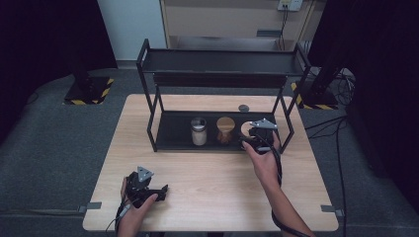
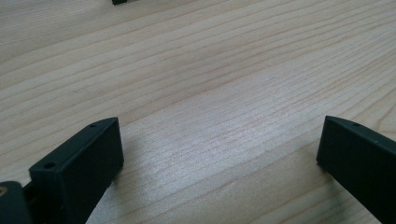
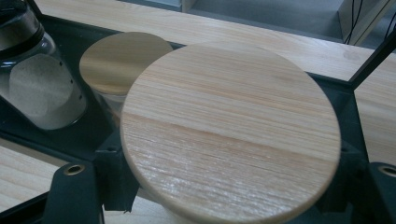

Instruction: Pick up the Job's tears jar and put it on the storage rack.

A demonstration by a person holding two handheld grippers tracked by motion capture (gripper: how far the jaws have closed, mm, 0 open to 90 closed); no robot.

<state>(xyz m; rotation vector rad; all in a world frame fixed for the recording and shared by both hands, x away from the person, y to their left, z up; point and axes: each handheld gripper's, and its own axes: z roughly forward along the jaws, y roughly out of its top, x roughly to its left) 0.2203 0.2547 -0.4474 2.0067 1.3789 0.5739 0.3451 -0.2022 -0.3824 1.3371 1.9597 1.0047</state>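
1. The right gripper point(image 1: 253, 139) reached into the lower shelf of the black rack point(image 1: 168, 133), at its right end, and its jaws were clamped on a jar with a round wooden lid point(image 3: 231, 126).
2. In the right gripper view, the lid sat squarely between the two black fingers point(image 3: 114, 179), one pressing the jar just under the lid's left rim and the other under its right rim; the lid spread wider than the gap and overhung both fingers.
3. Beyond the left finger stood a second wooden-lidded jar point(image 3: 122, 56), just beside the gripped one; whether they touched could not be told.
4. Farther out past that finger was a glass jar with a metal cap point(image 1: 198, 131), holding pale powder, apart from the fingers.
5. The left gripper point(image 1: 148, 190) rested low over the wooden table point(image 1: 207, 182) near its front edge, well apart from the rack.
6. In the left gripper view, its fingers point(image 2: 81, 163) stood wide apart, with bare tabletop between them.
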